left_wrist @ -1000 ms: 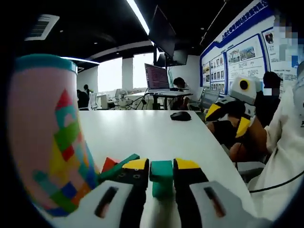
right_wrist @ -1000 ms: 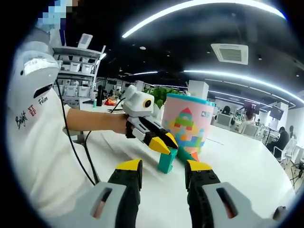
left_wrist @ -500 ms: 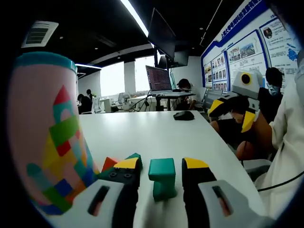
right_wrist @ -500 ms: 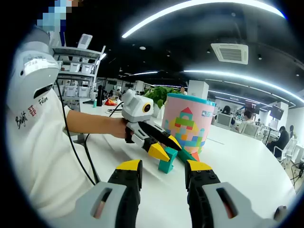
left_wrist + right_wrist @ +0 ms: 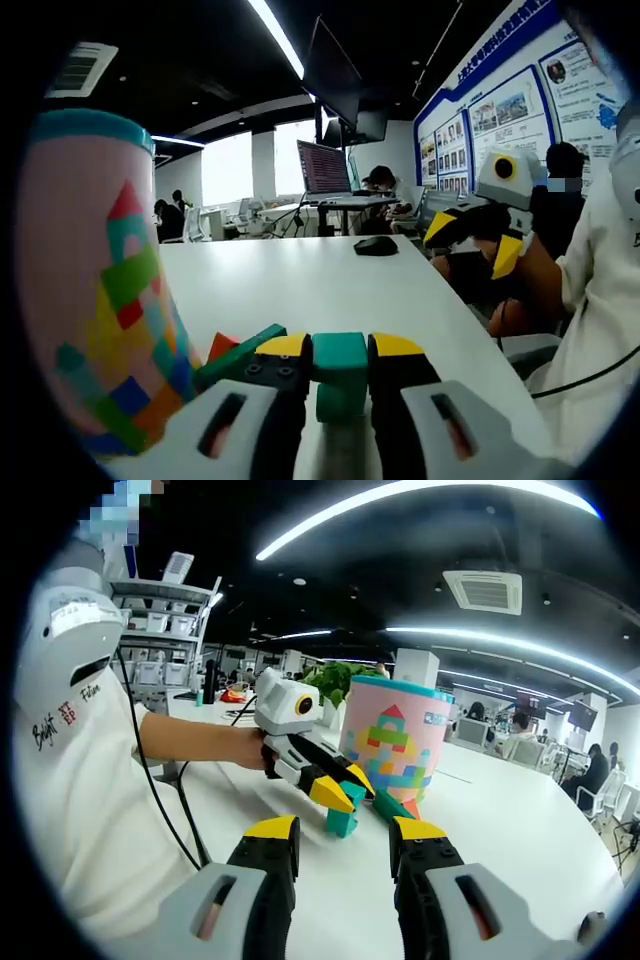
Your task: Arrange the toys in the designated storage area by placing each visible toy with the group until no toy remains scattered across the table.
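your left claw (image 5: 340, 350) is pressed onto a teal block (image 5: 341, 372), its yellow-tipped jaws touching the block on both sides. the block sits on the white counter (image 5: 330, 280) at about 6 o'clock in the left gripper view, just beside a tall pink tub (image 5: 90, 290) printed with coloured blocks, which fills the 9 o'clock side. a green block (image 5: 238, 352) and a red block (image 5: 221, 346) lie at the foot of the tub, at about 7 o'clock, close to the left jaw. a black mouse (image 5: 376, 245) rests well away, near 1 o'clock.

in the right gripper view, the same left claw (image 5: 335, 790) pinches the teal block (image 5: 343, 815) at centre, with the tub (image 5: 398, 742) behind it at 1 o'clock. your right claw (image 5: 343, 842) hangs spread and holds nothing, its jaws rising from 6 o'clock.

what could go wrong: the grip looks high on the block, so a quick lift may let it twist or slip out. swinging it toward the group, the left jaw could knock the green and red blocks or bump the tub.
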`<state>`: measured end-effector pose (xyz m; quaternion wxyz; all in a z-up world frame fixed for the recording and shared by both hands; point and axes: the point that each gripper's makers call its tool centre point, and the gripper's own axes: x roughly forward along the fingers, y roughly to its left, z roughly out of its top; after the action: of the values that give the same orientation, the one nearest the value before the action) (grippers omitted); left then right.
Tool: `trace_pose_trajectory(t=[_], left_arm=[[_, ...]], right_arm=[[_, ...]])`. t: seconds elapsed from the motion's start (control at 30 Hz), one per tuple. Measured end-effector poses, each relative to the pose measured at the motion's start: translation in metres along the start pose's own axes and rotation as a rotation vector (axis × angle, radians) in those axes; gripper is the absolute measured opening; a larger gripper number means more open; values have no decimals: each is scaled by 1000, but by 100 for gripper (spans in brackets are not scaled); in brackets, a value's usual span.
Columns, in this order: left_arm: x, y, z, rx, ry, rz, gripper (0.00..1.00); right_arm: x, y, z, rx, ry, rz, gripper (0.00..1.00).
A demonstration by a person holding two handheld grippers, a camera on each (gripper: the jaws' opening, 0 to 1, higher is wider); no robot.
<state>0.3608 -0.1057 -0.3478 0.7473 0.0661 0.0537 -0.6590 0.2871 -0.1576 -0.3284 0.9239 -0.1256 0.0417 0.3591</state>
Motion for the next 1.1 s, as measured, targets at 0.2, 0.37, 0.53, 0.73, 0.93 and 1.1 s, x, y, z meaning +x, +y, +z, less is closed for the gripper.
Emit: trace_pose_trajectory(t=[0.2, 0.37, 0.53, 0.73, 0.93, 1.1], left_arm=[[-28, -5, 22, 12, -46, -75, 22], [-53, -7, 43, -10, -90, -131, 23], [-75, -6, 59, -14, -115, -147, 23], [-98, 4, 83, -25, -172, -147, 23], [-111, 18, 98, 18, -172, -107, 23], [-119, 33, 117, 47, -174, -82, 23]], right_arm=[[0, 1, 2, -2, -3, 1, 36], [2, 3, 4, -8, -2, 7, 36], [4, 4, 8, -15, -9, 11, 36], [3, 7, 15, -10, -36, 29, 39], [3, 2, 15, 9, -25, 5, 39], [1, -4, 14, 98, -14, -7, 38]])
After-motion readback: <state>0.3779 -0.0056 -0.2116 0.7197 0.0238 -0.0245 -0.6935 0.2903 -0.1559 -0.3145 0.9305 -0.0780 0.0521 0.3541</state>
